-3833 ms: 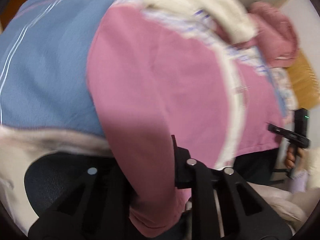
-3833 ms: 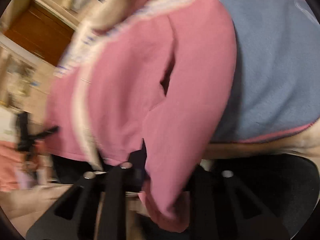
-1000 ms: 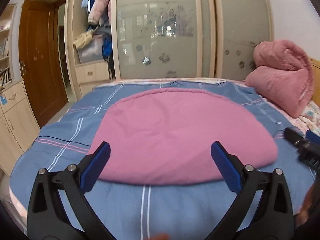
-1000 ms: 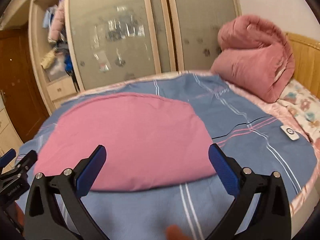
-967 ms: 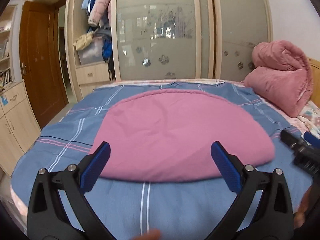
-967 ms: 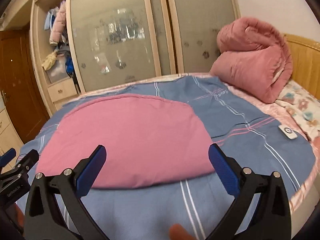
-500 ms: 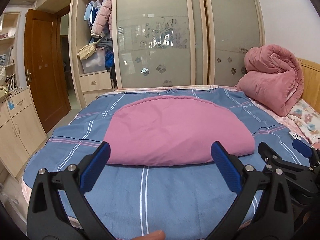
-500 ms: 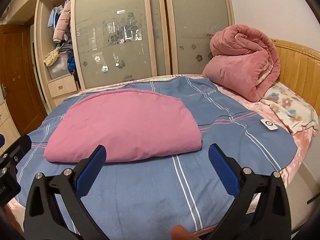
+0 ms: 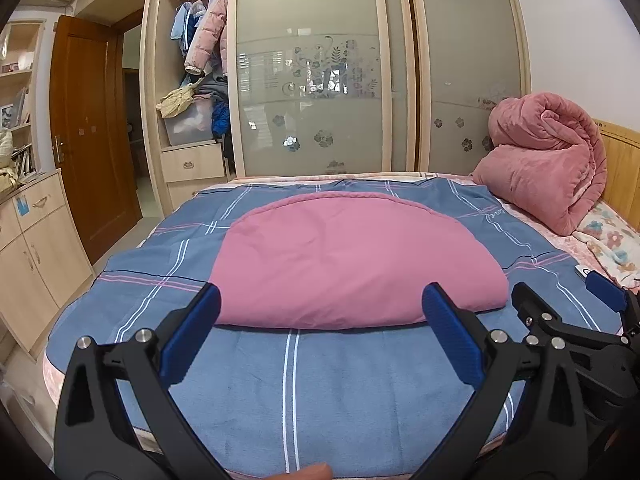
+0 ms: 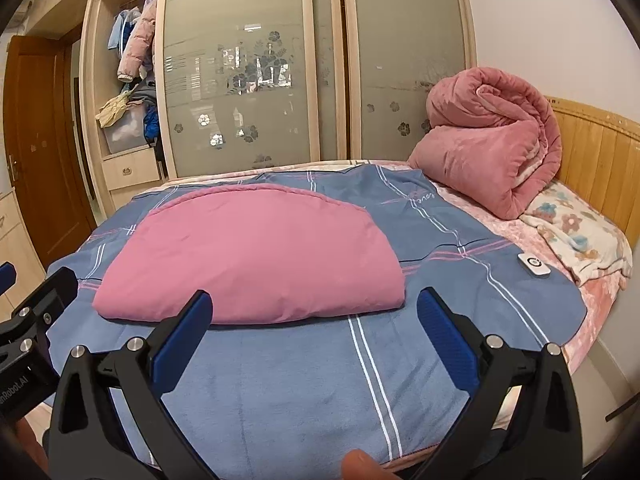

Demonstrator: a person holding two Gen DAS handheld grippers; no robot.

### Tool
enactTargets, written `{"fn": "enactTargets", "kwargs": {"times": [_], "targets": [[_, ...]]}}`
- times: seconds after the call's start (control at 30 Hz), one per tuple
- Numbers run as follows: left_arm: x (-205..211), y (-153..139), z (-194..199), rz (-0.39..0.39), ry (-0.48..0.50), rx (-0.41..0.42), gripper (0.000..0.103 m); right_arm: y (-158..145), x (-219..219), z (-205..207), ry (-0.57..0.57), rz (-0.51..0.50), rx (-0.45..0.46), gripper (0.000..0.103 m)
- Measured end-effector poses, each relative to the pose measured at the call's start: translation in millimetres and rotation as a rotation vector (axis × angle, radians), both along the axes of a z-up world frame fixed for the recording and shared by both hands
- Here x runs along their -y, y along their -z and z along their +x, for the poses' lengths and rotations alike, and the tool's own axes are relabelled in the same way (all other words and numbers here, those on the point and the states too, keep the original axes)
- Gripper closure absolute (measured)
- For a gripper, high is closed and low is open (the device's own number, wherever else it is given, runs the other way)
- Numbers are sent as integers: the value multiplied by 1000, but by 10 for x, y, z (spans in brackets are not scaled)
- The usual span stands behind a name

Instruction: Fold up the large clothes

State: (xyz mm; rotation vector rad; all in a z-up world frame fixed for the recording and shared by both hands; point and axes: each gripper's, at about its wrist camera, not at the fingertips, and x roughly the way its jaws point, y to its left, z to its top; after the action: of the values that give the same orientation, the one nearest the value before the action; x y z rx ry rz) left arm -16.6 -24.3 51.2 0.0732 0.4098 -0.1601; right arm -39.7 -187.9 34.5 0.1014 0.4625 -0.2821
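Blue plaid bedspread (image 9: 360,392) across the bed; folded pink garment (image 9: 352,264) lying flat at its middle. Rolled pink quilt (image 10: 488,140) by the headboard. Left gripper (image 9: 320,312) and right gripper (image 10: 316,312) hovering near the garment's front edge, jaws wide, holding nothing.

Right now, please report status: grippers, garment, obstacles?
Left gripper open, right gripper open, both empty. Pink garment folded on blue bedspread. Nothing blocking it.

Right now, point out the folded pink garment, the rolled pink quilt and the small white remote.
folded pink garment (image 10: 256,256), right wrist view, middle of its top surface.
rolled pink quilt (image 10: 488,140), right wrist view, its front face.
small white remote (image 10: 533,265), right wrist view, its centre.
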Motion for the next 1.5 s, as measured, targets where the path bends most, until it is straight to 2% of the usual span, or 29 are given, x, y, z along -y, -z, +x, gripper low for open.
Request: {"fn": "enactTargets", "kwargs": {"times": [1.37,1.5], "targets": [[-22,149,82,10,2,-34,2,53,-2,10,-1,-11,-9,1],[-3,186,86,34,-18,-30,2,74,3,21,3,-12,-13,1]]}}
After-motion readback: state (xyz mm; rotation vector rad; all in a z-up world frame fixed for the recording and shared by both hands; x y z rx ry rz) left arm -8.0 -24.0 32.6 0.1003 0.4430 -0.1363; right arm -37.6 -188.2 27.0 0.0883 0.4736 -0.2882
